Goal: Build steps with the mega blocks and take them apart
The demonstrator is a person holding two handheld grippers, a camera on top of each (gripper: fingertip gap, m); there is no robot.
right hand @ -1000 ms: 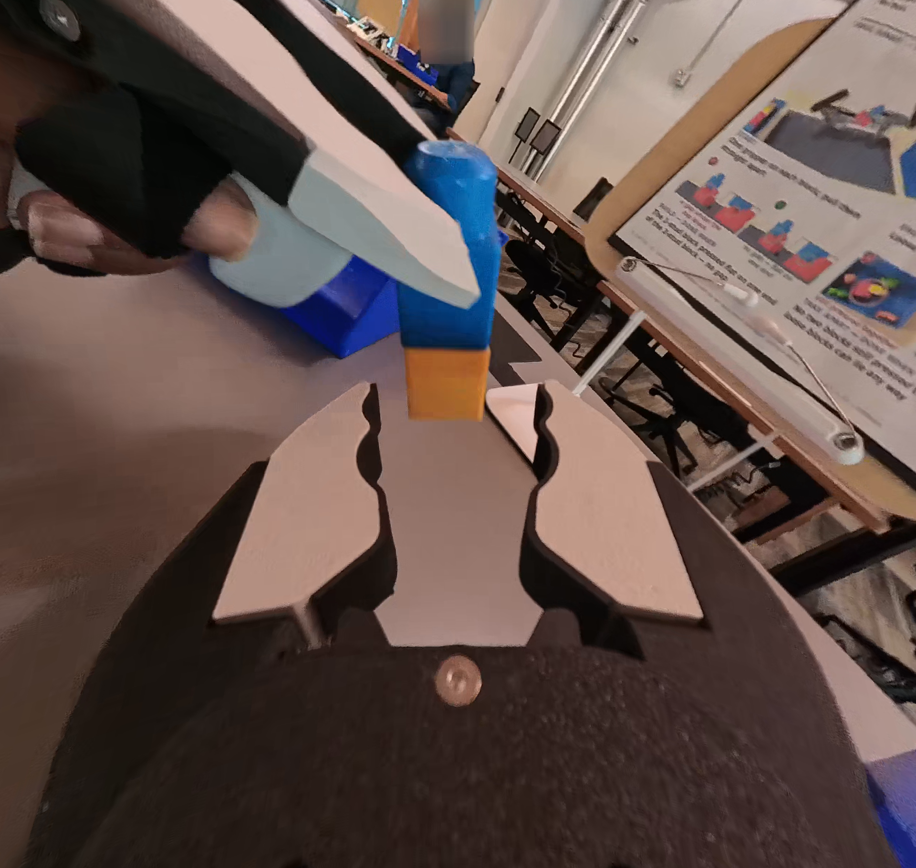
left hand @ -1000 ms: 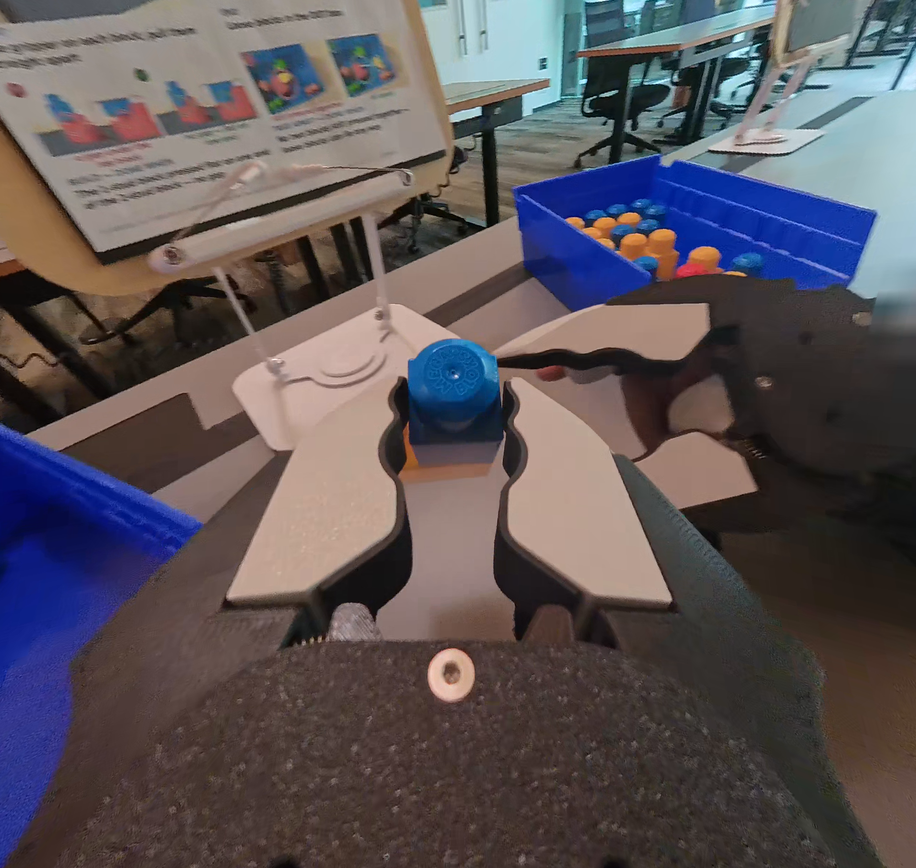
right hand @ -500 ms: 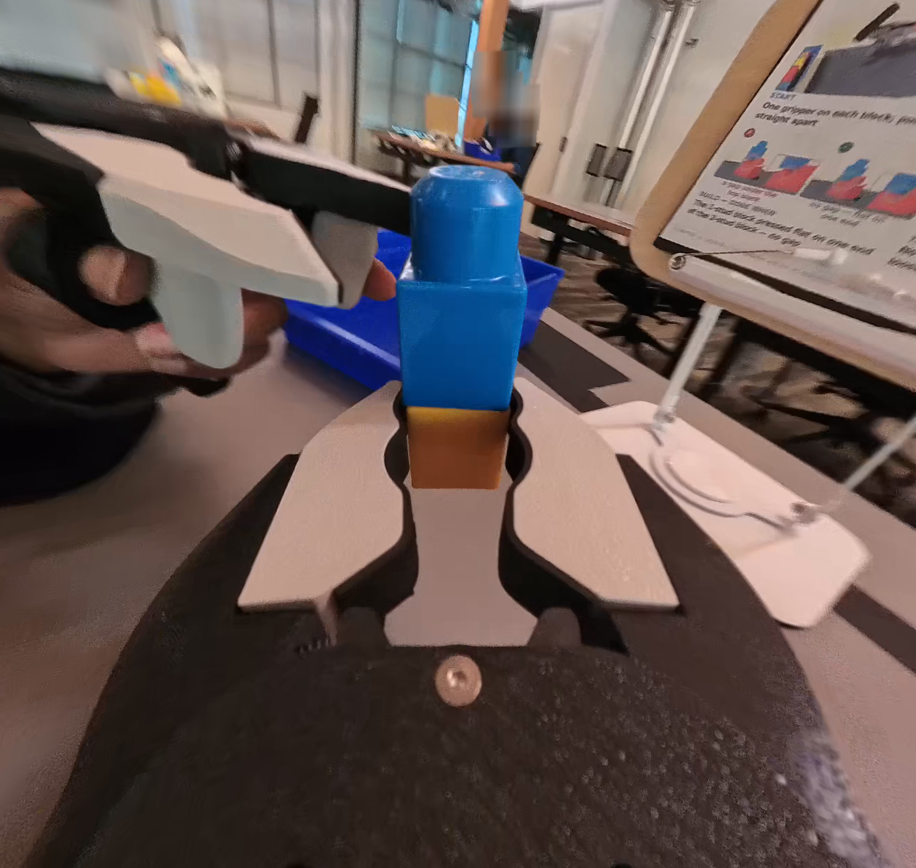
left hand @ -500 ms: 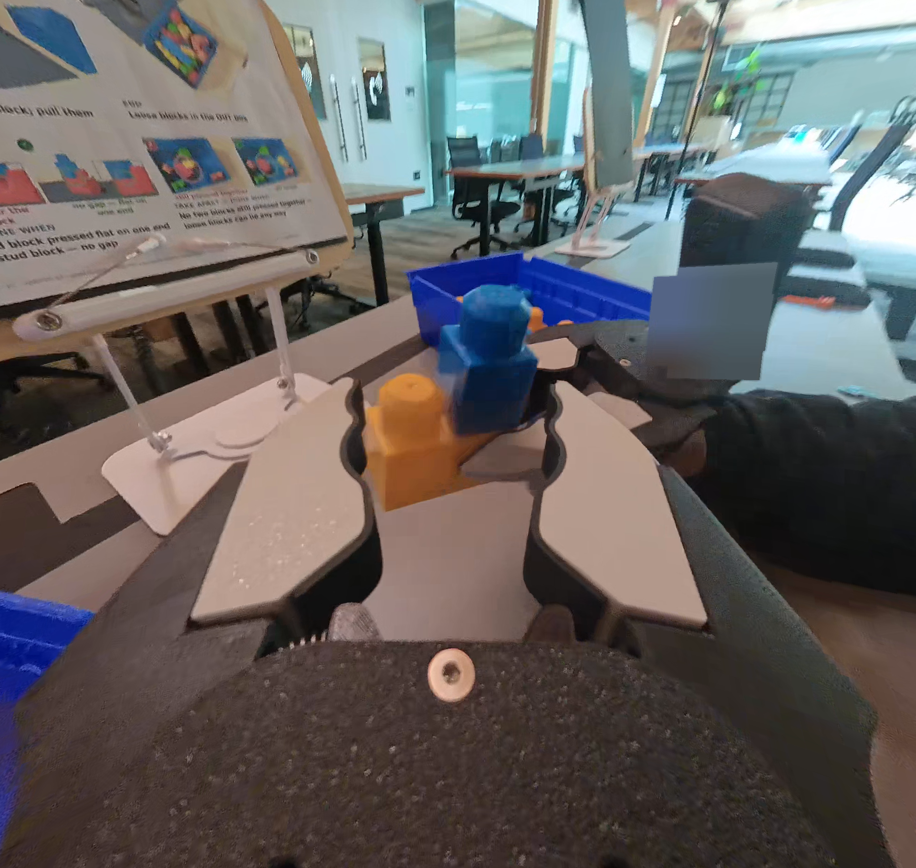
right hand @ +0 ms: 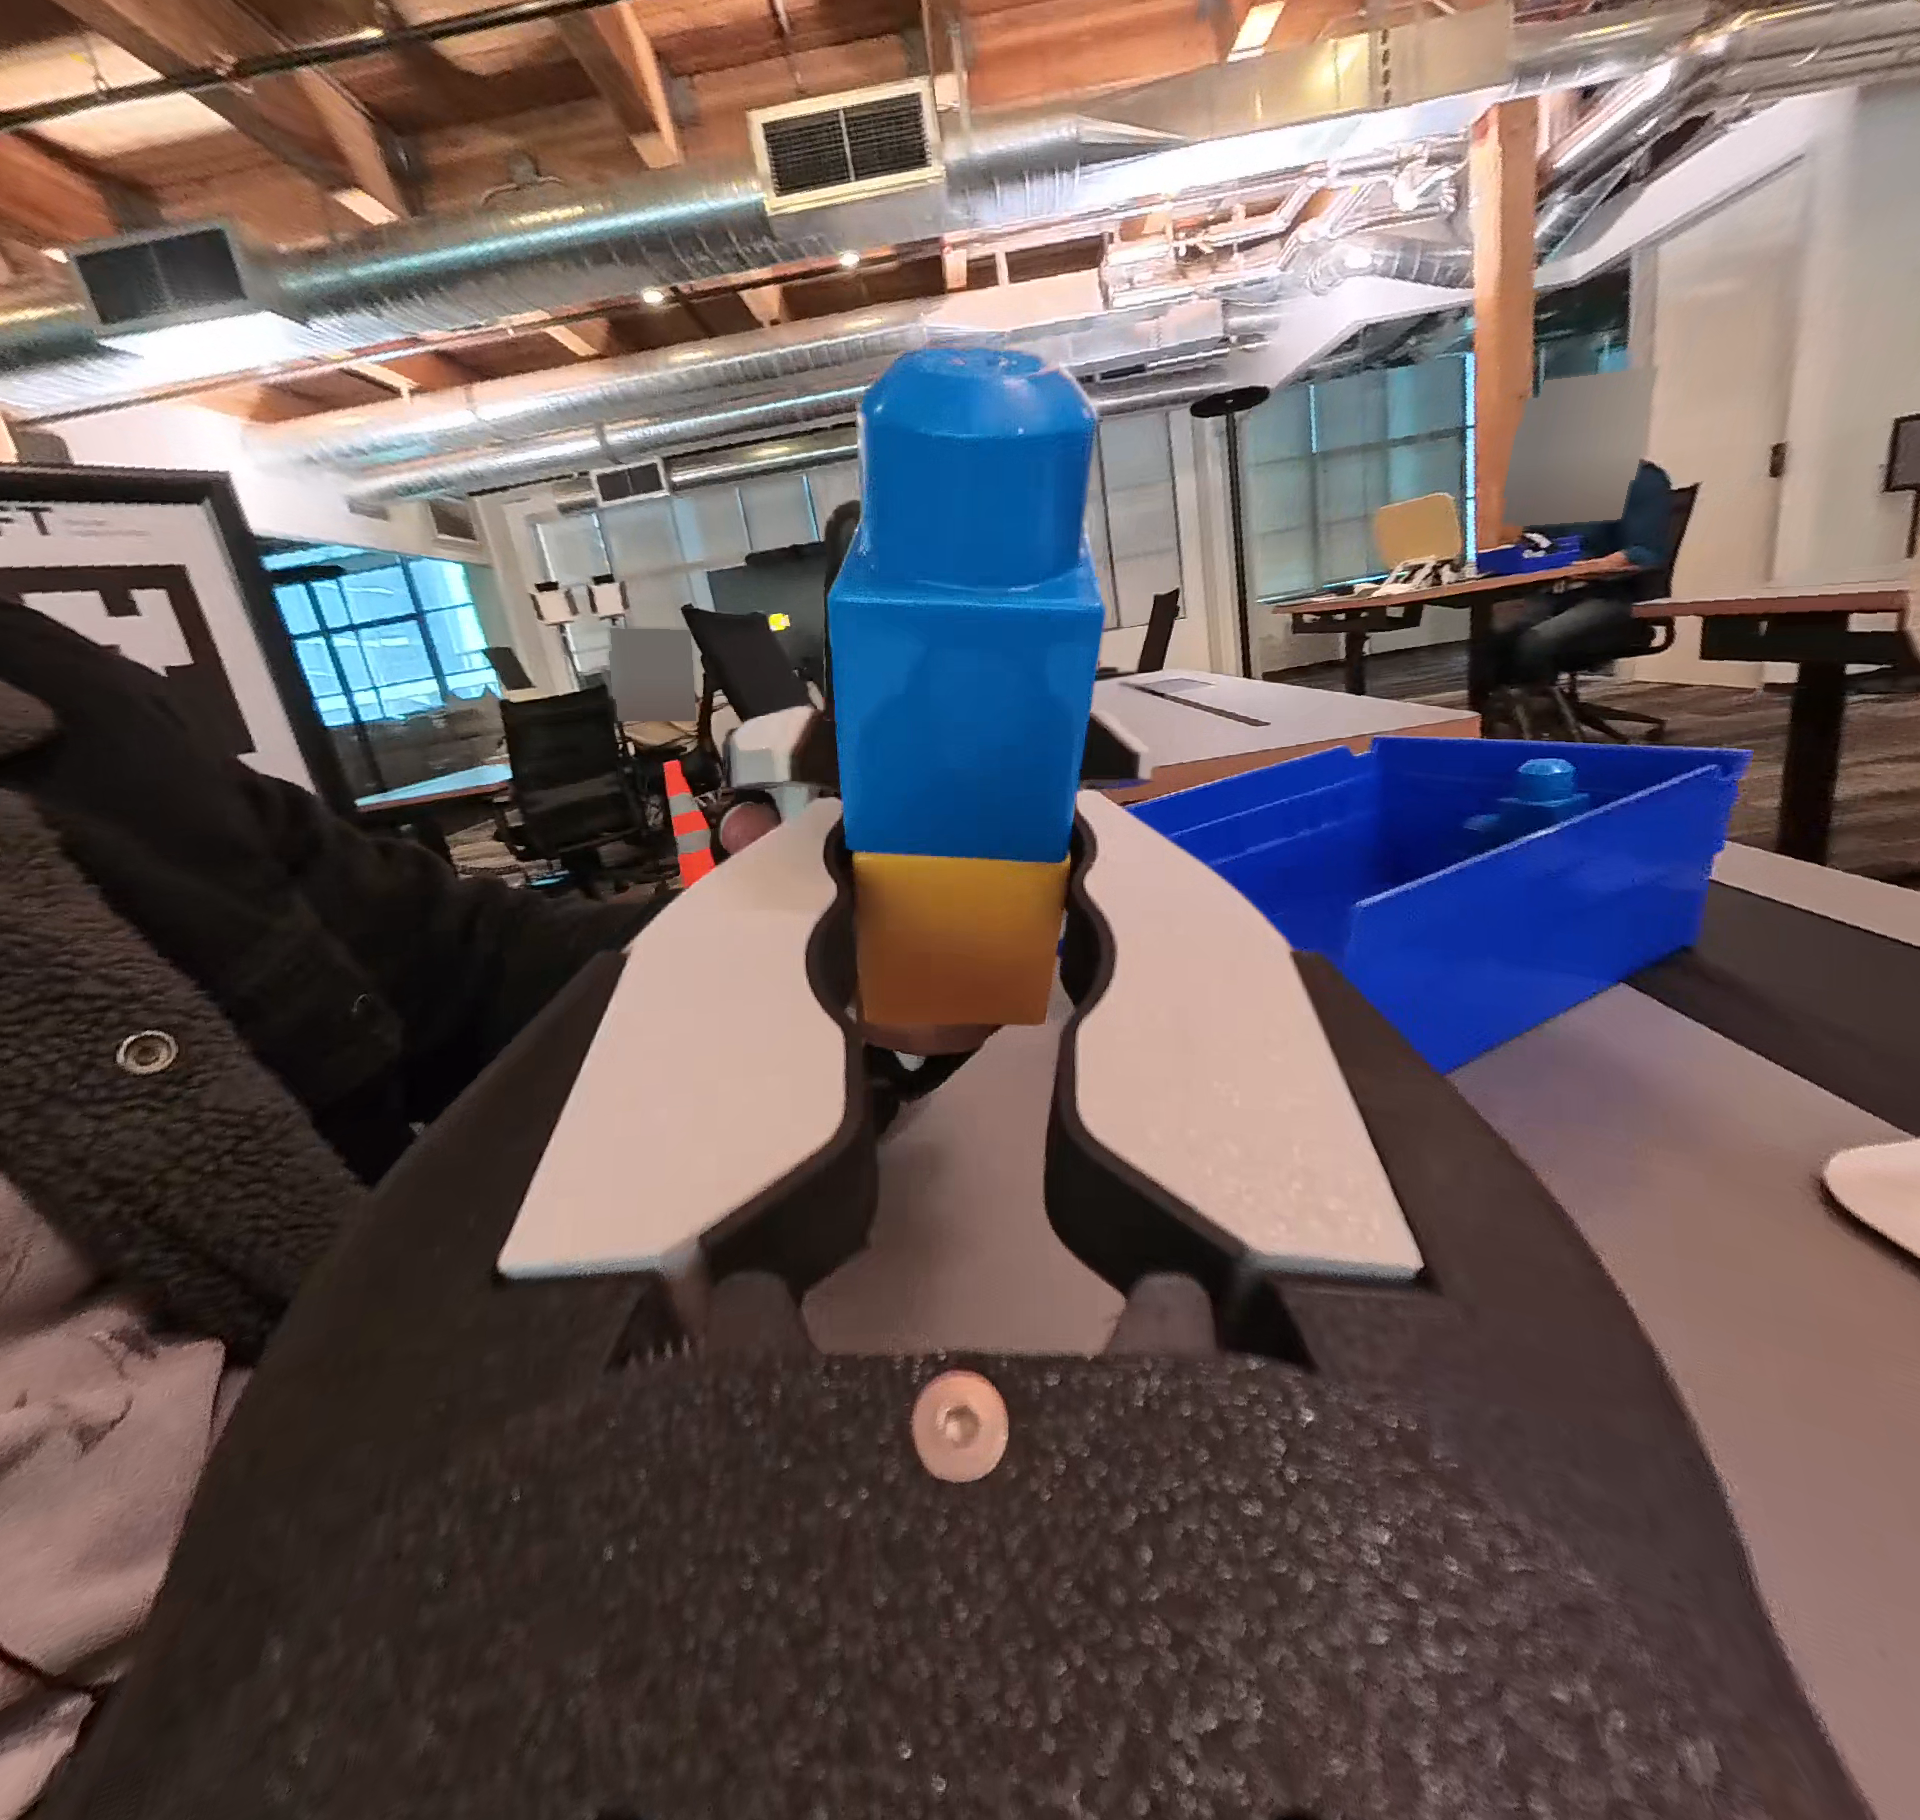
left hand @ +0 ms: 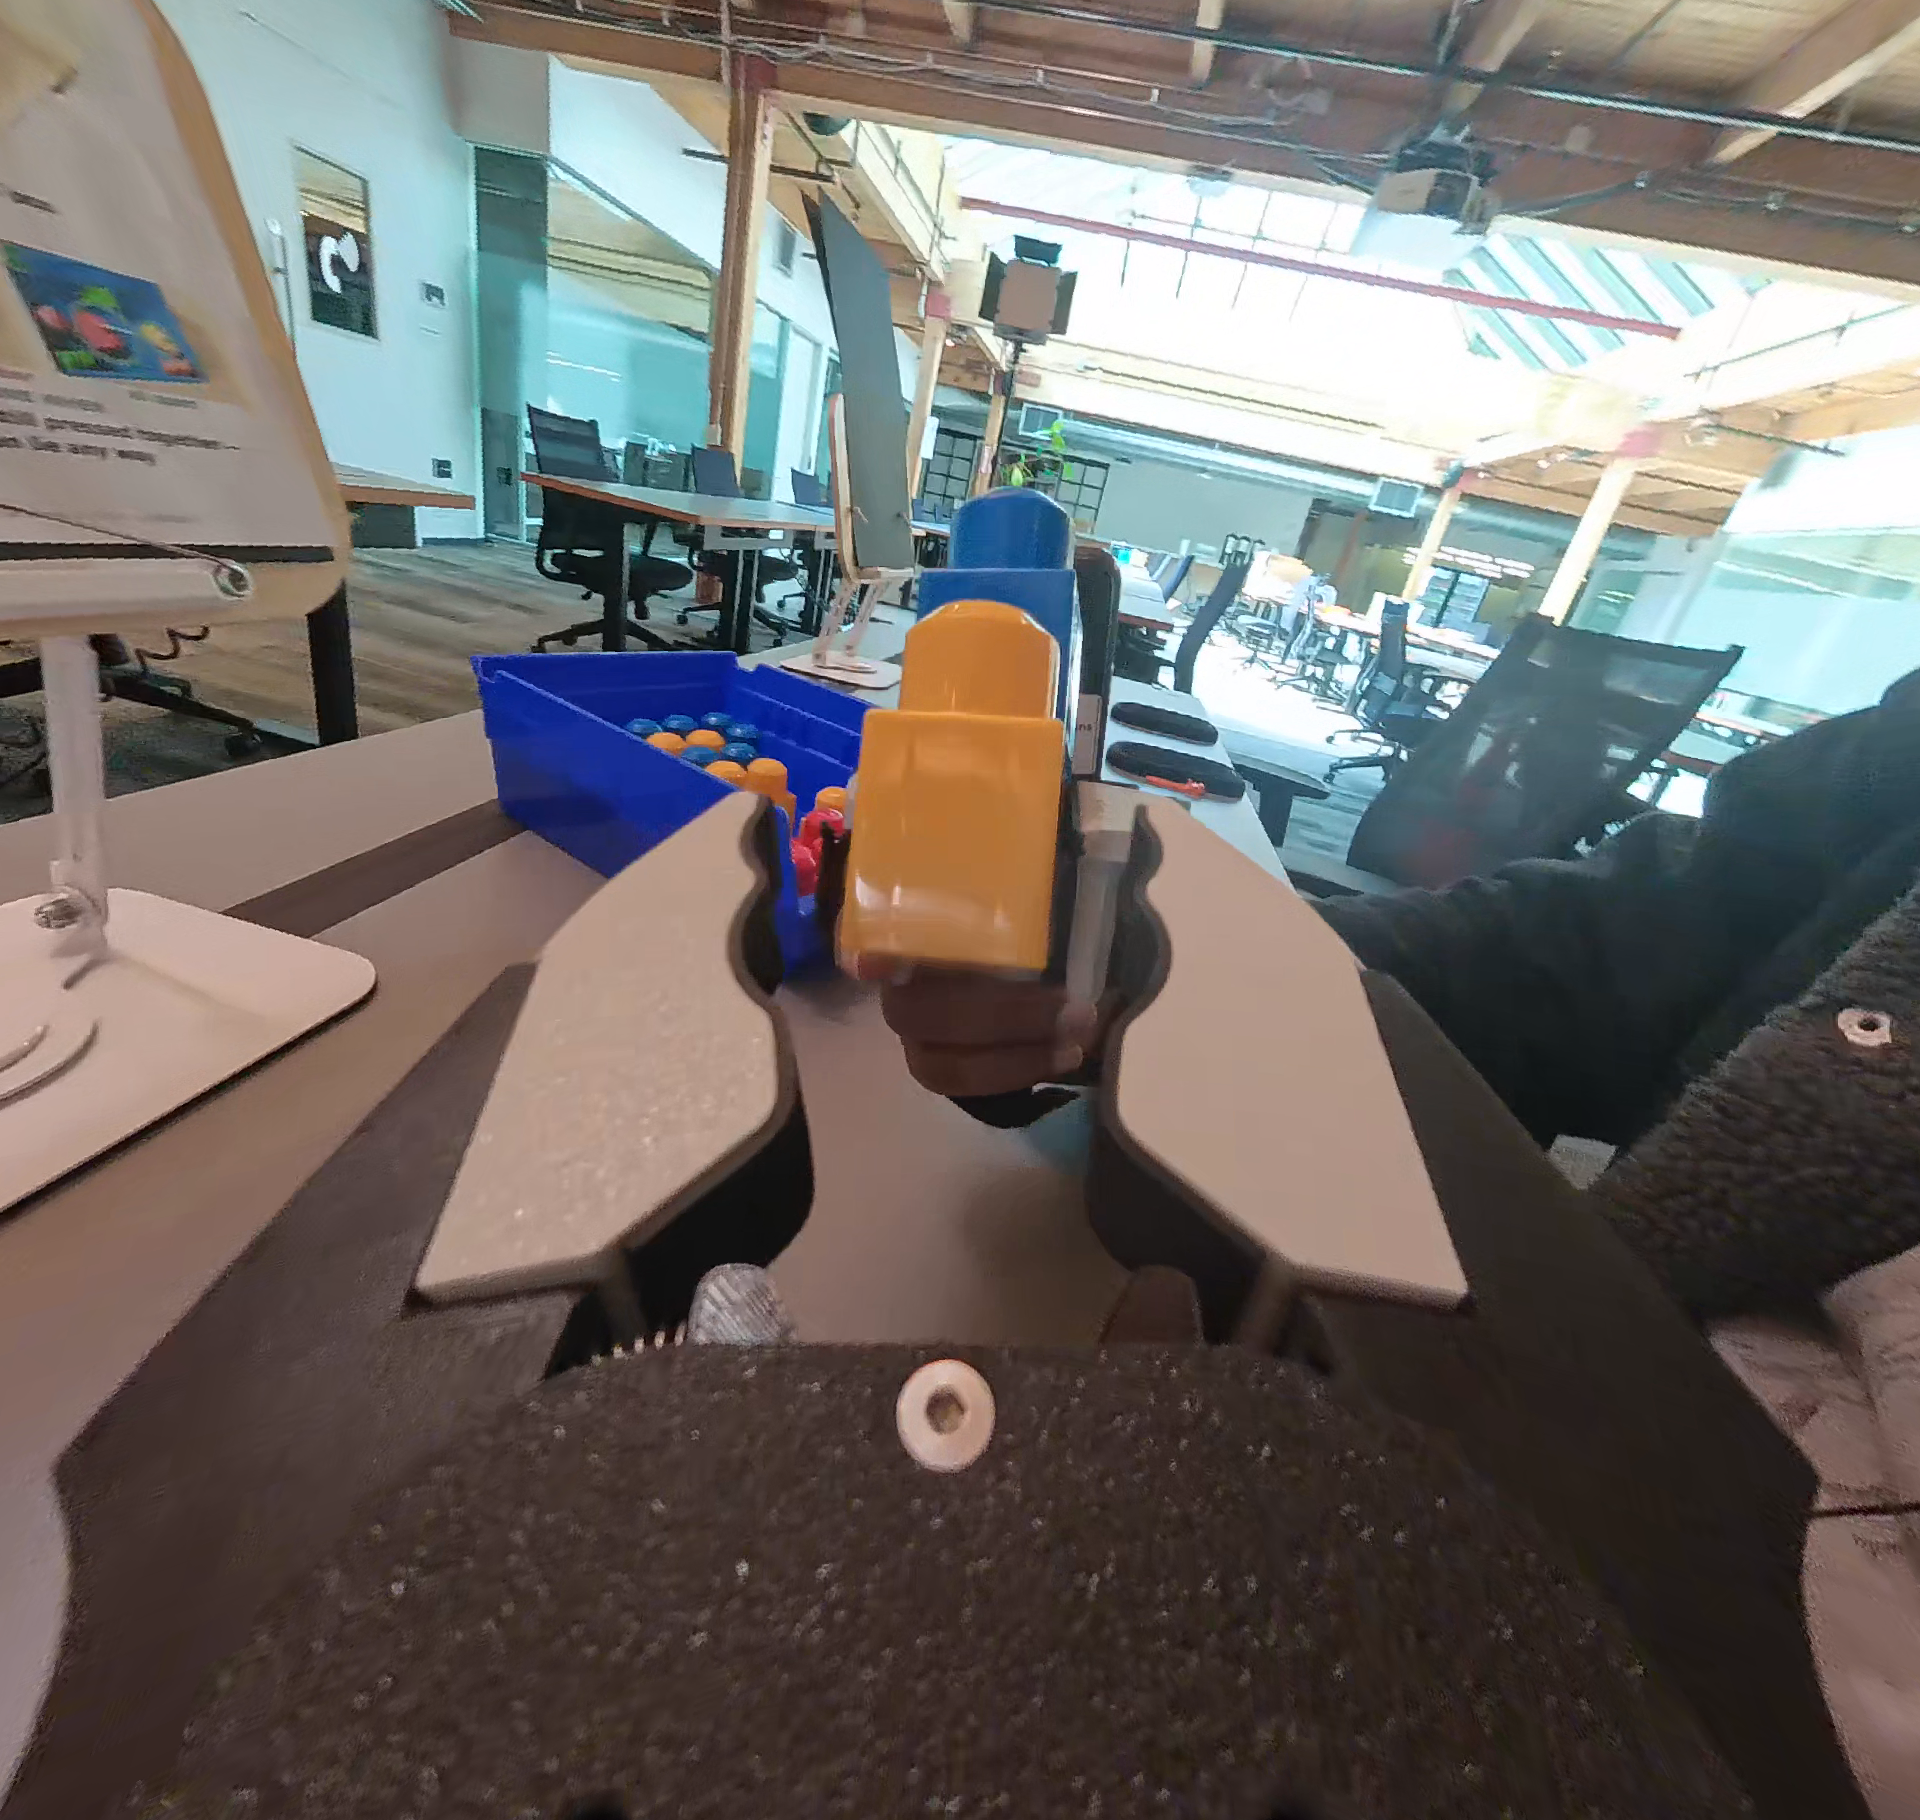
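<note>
Left wrist view: the left gripper (left hand: pixel 951 897), which a second ago clamped the blue block (left hand: pixel 1006 565), now stands apart, with the glossy orange block (left hand: pixel 951 840) ahead between its spread fingers; a blue bin (left hand: pixel 582 742) of loose blocks lies behind on the table (left hand: pixel 312 835).

Right wrist view: the right gripper (right hand: pixel 961 923), previously open below the pair, is now closed on the orange block (right hand: pixel 956 939), blue block (right hand: pixel 961 690) studded on top. The handover suggests separation comes next. Both are smooth, hard plastic with rounded studs.

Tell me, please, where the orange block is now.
The orange block sits mid-frame in the right wrist view, clamped in the right gripper, under the blue block.
</note>
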